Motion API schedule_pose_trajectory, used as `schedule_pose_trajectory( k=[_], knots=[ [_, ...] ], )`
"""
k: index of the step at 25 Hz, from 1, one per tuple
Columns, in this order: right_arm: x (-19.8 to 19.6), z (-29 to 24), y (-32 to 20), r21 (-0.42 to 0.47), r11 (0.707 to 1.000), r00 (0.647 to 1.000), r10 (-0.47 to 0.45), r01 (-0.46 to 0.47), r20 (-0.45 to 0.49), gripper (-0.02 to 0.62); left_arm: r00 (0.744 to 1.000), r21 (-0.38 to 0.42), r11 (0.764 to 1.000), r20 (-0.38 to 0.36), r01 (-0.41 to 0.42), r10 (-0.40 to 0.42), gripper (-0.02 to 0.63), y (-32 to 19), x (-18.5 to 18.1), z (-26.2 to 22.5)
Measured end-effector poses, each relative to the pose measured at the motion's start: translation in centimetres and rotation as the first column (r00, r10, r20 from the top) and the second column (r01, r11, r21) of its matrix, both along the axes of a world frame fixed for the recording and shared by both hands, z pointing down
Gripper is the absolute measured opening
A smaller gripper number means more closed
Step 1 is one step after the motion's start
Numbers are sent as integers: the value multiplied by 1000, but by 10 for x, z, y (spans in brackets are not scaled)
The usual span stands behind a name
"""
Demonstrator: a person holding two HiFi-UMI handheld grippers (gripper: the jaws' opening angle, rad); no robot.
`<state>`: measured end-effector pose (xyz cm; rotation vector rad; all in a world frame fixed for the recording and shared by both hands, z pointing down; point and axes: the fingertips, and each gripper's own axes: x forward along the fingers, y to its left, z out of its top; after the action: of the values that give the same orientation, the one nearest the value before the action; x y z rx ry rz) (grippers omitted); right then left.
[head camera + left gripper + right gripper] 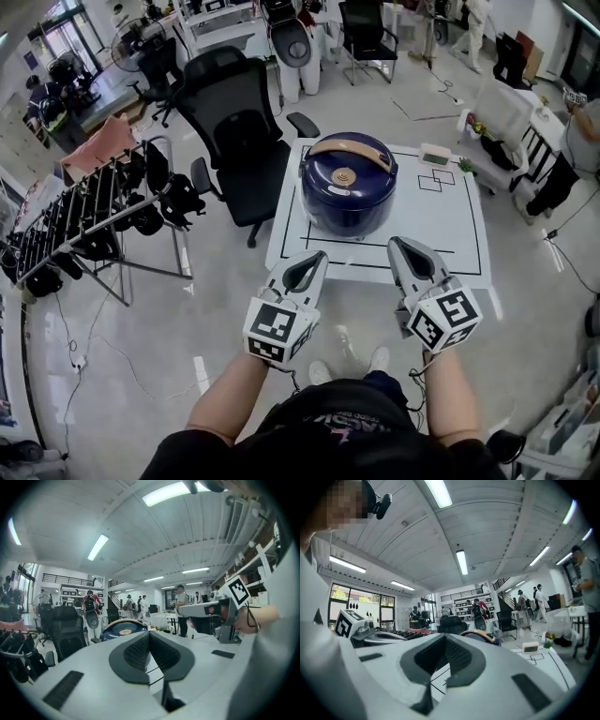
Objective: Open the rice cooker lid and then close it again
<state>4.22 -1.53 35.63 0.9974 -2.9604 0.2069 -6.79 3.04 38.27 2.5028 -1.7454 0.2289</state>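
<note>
The rice cooker (349, 183) is shut on the table (441, 230). Our left gripper (317, 257) and right gripper (397, 246) hold nothing, fingers pressed together; opening it seems still ahead.

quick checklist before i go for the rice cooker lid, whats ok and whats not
1. Rice cooker upright on the table: ok.
2. Lid shut, ready to be opened: ok.
3. Handle lying flat across the lid: ok.
4. Left tool free: ok, jaws together, nothing held.
5. Right tool free: ok, jaws together, nothing held.
6. Tools on the cooker: not ok, both are apart from it on its near side.
7. Lid release located: cannot tell.
</note>
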Motion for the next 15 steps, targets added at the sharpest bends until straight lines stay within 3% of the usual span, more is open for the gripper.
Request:
schedule_pose_trajectory(
  k=[7, 15],
  knots=[
    [37, -2, 18, 7, 999, 999, -42, 42, -5, 2, 998, 28, 998, -25, 55, -54, 3, 16, 32, -12],
    [87, 0, 32, 3, 991, 991, -135, 135, -12, 1, 990, 24, 990, -37, 137, -136, 3, 35, 94, -9]
  ],
)
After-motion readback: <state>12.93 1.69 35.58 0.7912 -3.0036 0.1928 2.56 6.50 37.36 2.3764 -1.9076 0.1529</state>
